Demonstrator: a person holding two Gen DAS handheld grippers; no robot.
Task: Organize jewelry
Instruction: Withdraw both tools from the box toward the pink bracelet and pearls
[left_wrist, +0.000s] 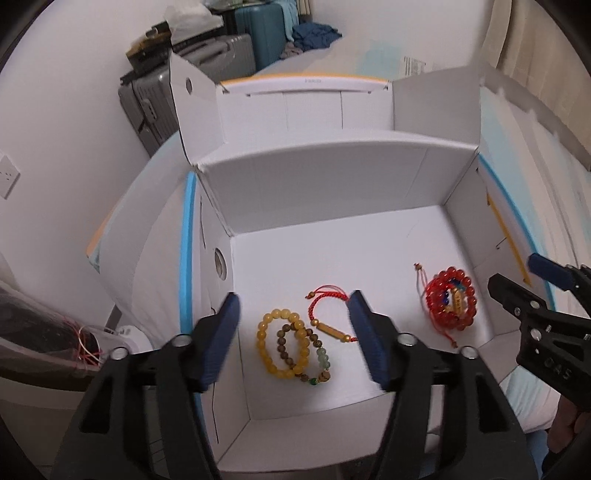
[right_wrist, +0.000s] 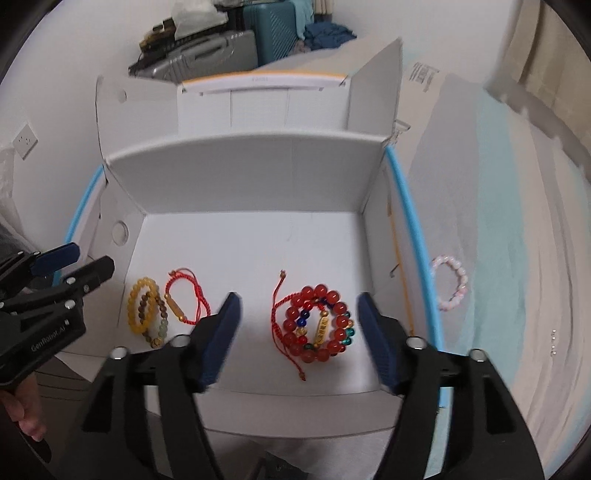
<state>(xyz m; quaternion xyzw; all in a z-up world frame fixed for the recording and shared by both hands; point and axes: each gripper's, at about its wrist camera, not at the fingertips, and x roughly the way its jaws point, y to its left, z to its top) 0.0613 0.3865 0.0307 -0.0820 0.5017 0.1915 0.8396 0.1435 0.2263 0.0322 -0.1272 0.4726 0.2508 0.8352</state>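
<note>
An open white cardboard box holds jewelry on its floor. At the left lie a yellow bead bracelet, a brown-and-green bead bracelet and a red cord bracelet with a gold tube. At the right lies a pile of red bead bracelets with a red cord. A pink bead bracelet lies outside the box on the bed. My left gripper is open above the left group. My right gripper is open above the red pile. Both are empty.
The box stands on a bed with a pale blue sheet. Its flaps stand up at the back corners. Suitcases and clothes lie behind. A wall socket is at the left.
</note>
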